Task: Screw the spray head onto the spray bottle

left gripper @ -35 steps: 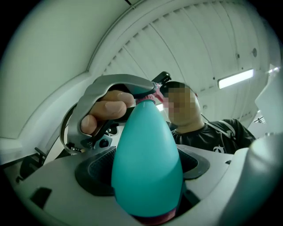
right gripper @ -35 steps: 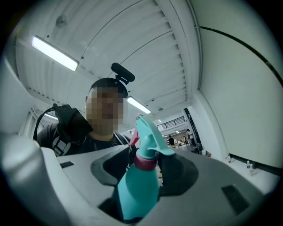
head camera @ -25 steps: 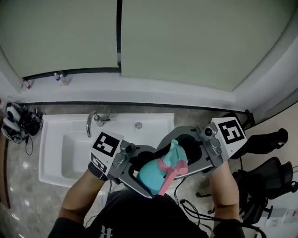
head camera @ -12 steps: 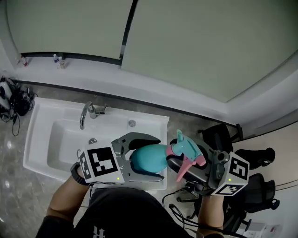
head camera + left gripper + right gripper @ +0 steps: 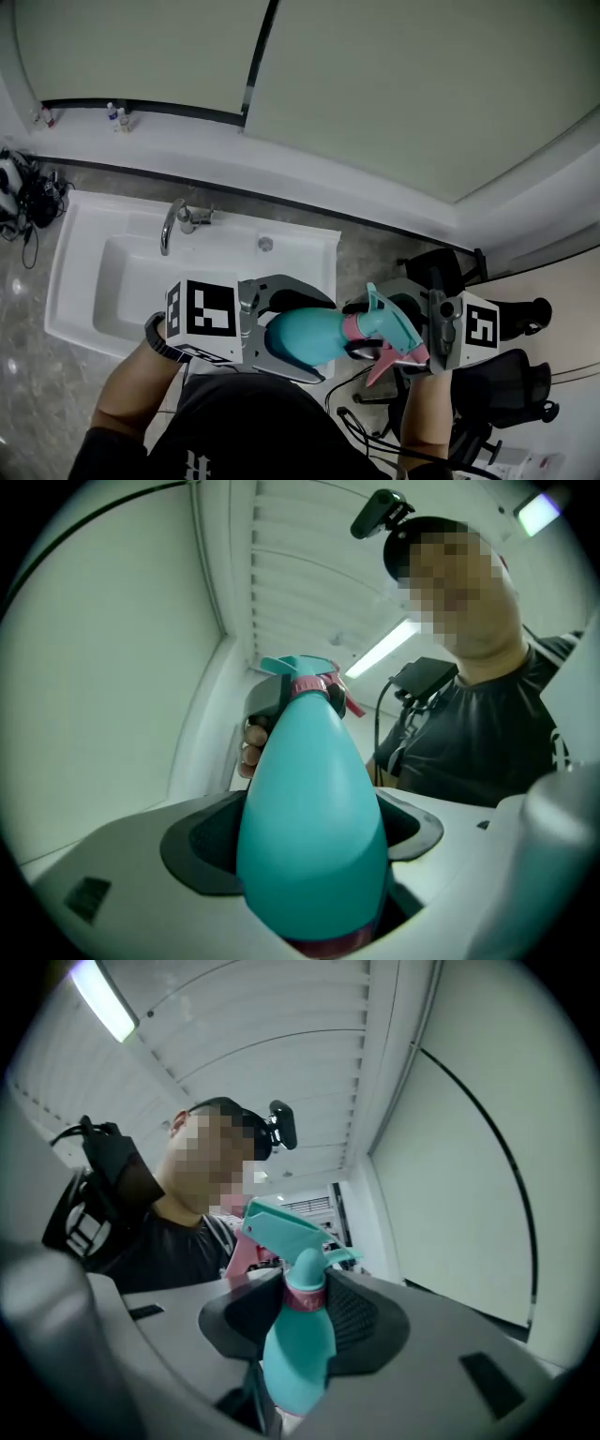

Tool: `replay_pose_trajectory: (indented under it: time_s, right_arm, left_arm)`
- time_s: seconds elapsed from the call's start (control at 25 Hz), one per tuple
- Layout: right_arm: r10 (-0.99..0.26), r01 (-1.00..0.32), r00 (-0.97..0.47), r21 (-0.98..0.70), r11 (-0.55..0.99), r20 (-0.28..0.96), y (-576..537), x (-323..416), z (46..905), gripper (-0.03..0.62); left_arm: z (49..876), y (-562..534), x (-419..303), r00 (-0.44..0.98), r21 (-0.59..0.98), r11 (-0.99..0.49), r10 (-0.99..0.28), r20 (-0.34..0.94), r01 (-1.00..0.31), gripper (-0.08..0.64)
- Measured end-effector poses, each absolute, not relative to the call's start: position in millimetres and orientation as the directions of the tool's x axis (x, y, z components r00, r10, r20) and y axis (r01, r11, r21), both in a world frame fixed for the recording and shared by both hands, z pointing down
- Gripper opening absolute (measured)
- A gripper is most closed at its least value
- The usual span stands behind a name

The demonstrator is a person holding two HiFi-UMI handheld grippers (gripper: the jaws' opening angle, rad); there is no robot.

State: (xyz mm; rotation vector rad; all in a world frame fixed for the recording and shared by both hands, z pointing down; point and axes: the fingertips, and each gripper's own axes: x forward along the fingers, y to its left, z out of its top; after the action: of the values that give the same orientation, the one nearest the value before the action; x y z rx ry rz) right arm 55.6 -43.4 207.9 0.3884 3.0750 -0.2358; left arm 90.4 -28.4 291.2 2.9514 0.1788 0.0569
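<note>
The spray bottle [image 5: 305,337], held level in mid-air, is being clamped by the left gripper [image 5: 309,841], while the spray head [image 5: 386,322] at its 3 o'clock end is being pinched at the pink collar [image 5: 305,1296] by the right gripper [image 5: 305,1321], whose jaws have just been closing, and is best being turned square to the neck.

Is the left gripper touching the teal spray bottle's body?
Touching. The left gripper view shows the left gripper with its fingers pressed against both sides of the teal spray bottle.

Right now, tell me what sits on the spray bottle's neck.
The teal spray head sits there, joined to the spray bottle by a pink collar. The collar hides the neck threads and how far it is screwed on.
</note>
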Motion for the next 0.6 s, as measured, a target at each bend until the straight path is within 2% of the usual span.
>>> replay_pose_trajectory:
  time_s: [0.12, 0.24, 0.36, 0.6]
  right_arm:
    - [0.384, 0.391, -0.92, -0.11, 0.914, -0.079, -30.6, 55.5, 205.0, 0.146]
    - [0.441, 0.447, -0.894, -0.086, 0.89, -0.08, -20.3, 55.9, 199.1, 0.146]
    - [0.379, 0.382, -0.924, -0.084, 0.92, -0.051, -28.6, 53.7, 196.1, 0.146]
    - [0.254, 0.245, -0.964, -0.111, 0.963, 0.075, -50.1, 50.2, 207.8, 0.146]
  left_arm:
    - [288.8, -13.9, 91.6, 0.971, 0.226, -0.944, 0.239, -0.03, 0.239, 0.403]
    - [283.5, -3.0, 94.0, 0.956, 0.238, -0.926, 0.286, -0.063, 0.293, 0.403]
    - [281.9, -10.1, 92.5, 0.971, 0.239, -0.941, 0.233, -0.052, 0.239, 0.403]
    - [294.0, -35.8, 91.1, 0.991, 0.2, -0.974, 0.119, 0.063, 0.104, 0.403]
